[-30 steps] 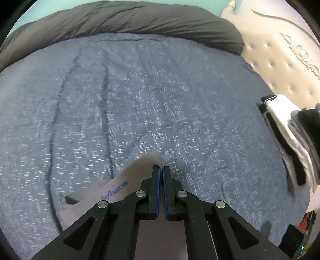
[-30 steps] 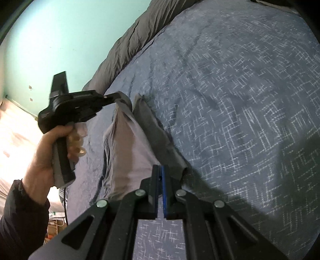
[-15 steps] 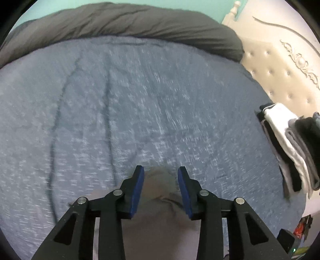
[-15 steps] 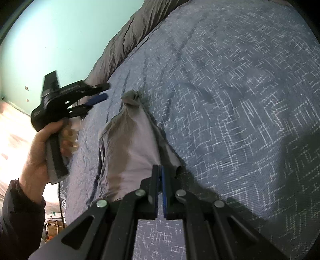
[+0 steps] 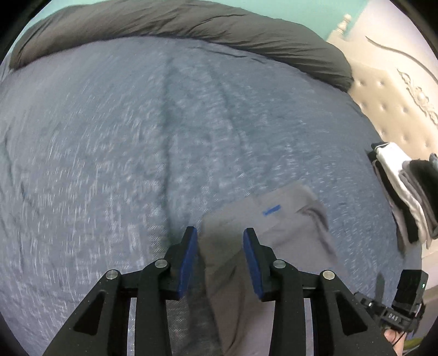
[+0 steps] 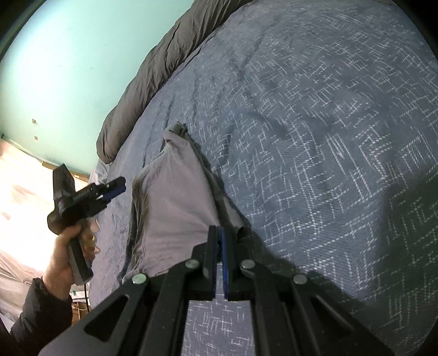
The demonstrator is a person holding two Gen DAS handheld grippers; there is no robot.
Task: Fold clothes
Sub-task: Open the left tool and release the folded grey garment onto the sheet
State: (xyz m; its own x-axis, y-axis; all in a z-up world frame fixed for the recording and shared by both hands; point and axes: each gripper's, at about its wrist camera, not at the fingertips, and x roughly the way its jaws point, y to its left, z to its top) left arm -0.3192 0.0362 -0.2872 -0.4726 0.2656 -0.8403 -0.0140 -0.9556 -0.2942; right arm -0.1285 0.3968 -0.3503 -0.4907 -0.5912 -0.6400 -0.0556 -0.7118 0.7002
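- The right gripper [image 6: 219, 241] is nearest, its jaws drawn almost together on the near edge of the grey garment [image 6: 175, 208]; the cloth bunches right at the blue pads, so it looks pinched there.
- That garment lies on the blue patterned bedspread [image 6: 314, 137] as a long, narrow fold running away from the right gripper to a small crumpled tip — flat in the middle, ridged along both sides.
- Seen from the left wrist, the left gripper [image 5: 220, 241] has its jaws apart with nothing between the pads; they have just been opening. It hangs over the garment [image 5: 273, 235] without touching it, and a short blue mark shows on the fabric beyond the fingertips.
- In the right wrist view this left gripper [image 6: 116, 186] is off to the side of the garment, clear of the cloth, held by a hand [image 6: 65, 254] in a dark sleeve.
- Farther right, near the edge of the bed, sits a stack of folded clothes [image 5: 408, 200] in white, grey and black.
- Beyond everything, a dark grey duvet [image 5: 178, 24] is rolled along the far side of the bed, with a padded cream headboard [image 5: 397, 95] to the right.
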